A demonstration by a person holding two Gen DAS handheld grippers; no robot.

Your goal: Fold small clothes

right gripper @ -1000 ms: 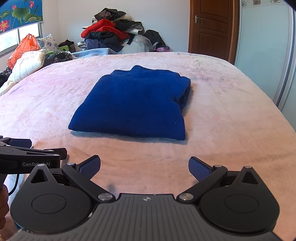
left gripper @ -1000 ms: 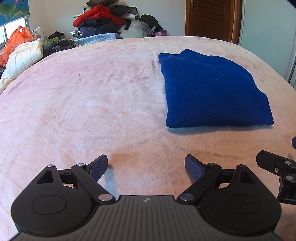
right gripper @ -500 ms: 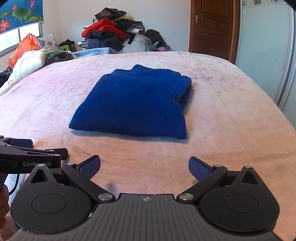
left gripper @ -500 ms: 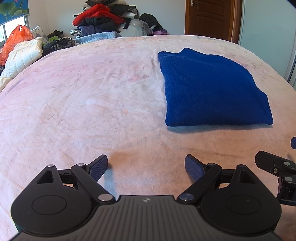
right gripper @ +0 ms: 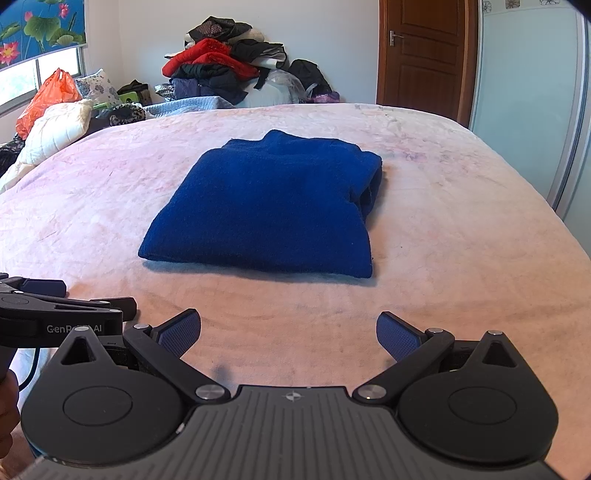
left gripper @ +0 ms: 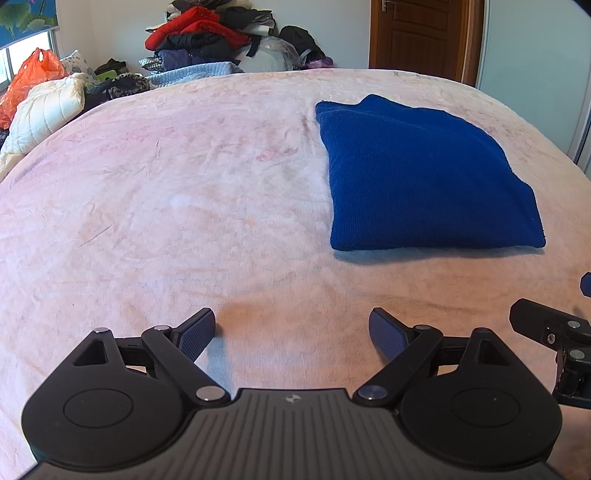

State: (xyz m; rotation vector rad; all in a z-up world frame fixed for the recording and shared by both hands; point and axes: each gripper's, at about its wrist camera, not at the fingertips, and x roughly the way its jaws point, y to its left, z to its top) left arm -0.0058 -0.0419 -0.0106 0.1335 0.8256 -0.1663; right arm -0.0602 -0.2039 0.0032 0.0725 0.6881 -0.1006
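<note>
A folded blue garment (right gripper: 269, 206) lies flat on the pink bed (right gripper: 461, 229), well apart from both grippers. The right wrist view shows it nearly straight ahead and reveals the stacked layers along its right edge, where the folds open toward the wardrobe side; the left wrist view shows the same garment (left gripper: 424, 181) off to the right and only its smooth top and near folded edge.

The left gripper (left gripper: 291, 332) hovers low over bare bedding with its jaws spread wide and nothing between the blue pads (left gripper: 197, 332). The right gripper (right gripper: 288, 334) is likewise released, jaws spread, empty, near the bed's front edge. Each view catches part of the other tool: the left wrist view shows a black piece of the right gripper at its right margin, and the right wrist view shows the left gripper (right gripper: 62, 314) from the side at its left margin.

At the far side a heap of clothes (right gripper: 225, 74) is piled against the wall, with an orange plastic bag (right gripper: 48, 96) and a white quilted pillow (right gripper: 55, 129) to the left. The bag's contents cannot be seen. The right wrist view alone shows the lotus-print blind (right gripper: 40, 26) clearly and the door handle (right gripper: 395, 37).
</note>
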